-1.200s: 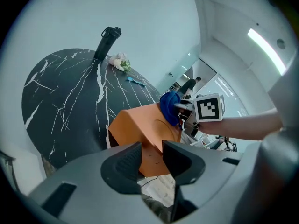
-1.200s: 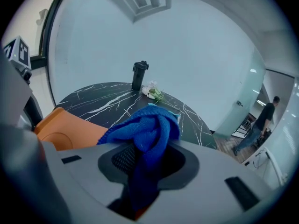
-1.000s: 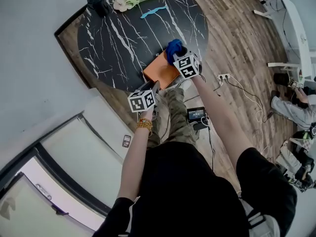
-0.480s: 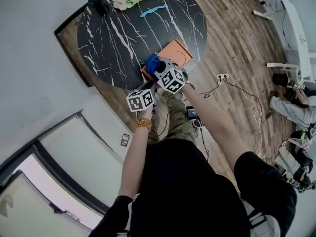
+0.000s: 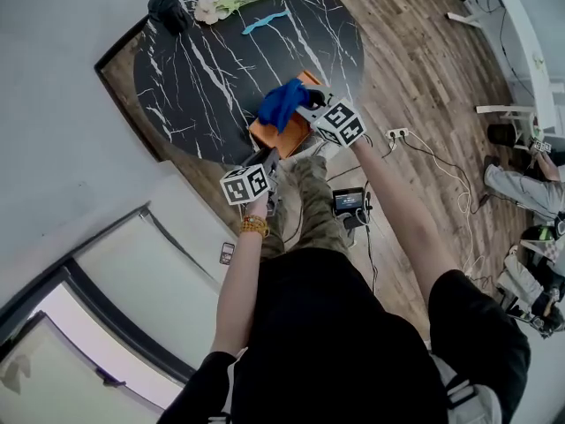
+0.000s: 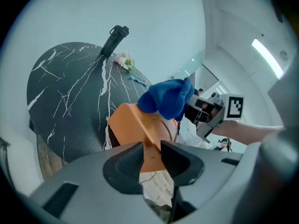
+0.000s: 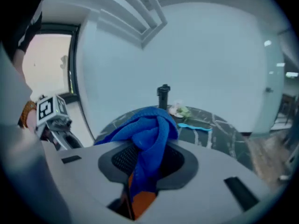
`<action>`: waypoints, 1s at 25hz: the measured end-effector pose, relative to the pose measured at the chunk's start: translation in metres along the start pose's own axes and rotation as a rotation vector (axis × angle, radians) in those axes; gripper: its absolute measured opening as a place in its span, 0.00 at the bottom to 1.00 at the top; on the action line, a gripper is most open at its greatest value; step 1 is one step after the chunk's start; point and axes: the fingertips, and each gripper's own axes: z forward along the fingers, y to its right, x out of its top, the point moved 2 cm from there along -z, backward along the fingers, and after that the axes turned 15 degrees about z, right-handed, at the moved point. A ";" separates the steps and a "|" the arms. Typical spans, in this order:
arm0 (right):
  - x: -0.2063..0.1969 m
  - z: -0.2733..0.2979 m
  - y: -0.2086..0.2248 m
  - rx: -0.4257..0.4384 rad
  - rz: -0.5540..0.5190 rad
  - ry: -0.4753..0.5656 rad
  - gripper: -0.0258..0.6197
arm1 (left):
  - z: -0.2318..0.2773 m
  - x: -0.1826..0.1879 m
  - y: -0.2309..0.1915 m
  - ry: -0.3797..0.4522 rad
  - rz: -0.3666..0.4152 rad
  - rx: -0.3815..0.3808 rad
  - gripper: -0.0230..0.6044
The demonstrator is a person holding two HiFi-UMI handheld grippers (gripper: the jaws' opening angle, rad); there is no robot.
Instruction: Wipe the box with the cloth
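An orange box lies at the near edge of the round black marble table. My left gripper is shut on the box's near edge; in the left gripper view the pads press on the orange box. My right gripper is shut on a bunched blue cloth that hangs over the box's top. The blue cloth fills the right gripper's jaws in the right gripper view, with a bit of the orange box below. The cloth hovers just above the box.
At the table's far side lie a black object, a white flower and a light blue strip. A wall borders the table at the left. Cables and a small device lie on the wooden floor by my legs.
The right gripper carried the cloth from the box's far end to its near left end, then lifted it back over the top. The left gripper stayed at the box's near edge.
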 end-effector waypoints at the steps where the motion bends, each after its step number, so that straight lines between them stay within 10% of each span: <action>1: 0.000 -0.010 0.023 -0.082 -0.053 -0.006 0.18 | -0.001 0.000 0.000 0.001 0.001 0.001 0.22; 7: 0.000 -0.059 0.106 -0.511 -0.492 -0.139 0.18 | -0.011 -0.007 -0.007 -0.041 0.081 0.062 0.18; 13: -0.052 -0.020 0.083 -0.460 -0.828 -0.381 0.18 | -0.009 -0.007 -0.007 0.007 0.011 0.023 0.18; 19: -0.066 0.004 0.074 -0.437 -0.747 -0.442 0.16 | -0.005 -0.008 -0.003 0.018 -0.033 -0.003 0.18; 25: -0.068 0.010 0.042 -0.230 -0.563 -0.482 0.16 | 0.000 0.000 0.005 0.061 -0.095 -0.056 0.19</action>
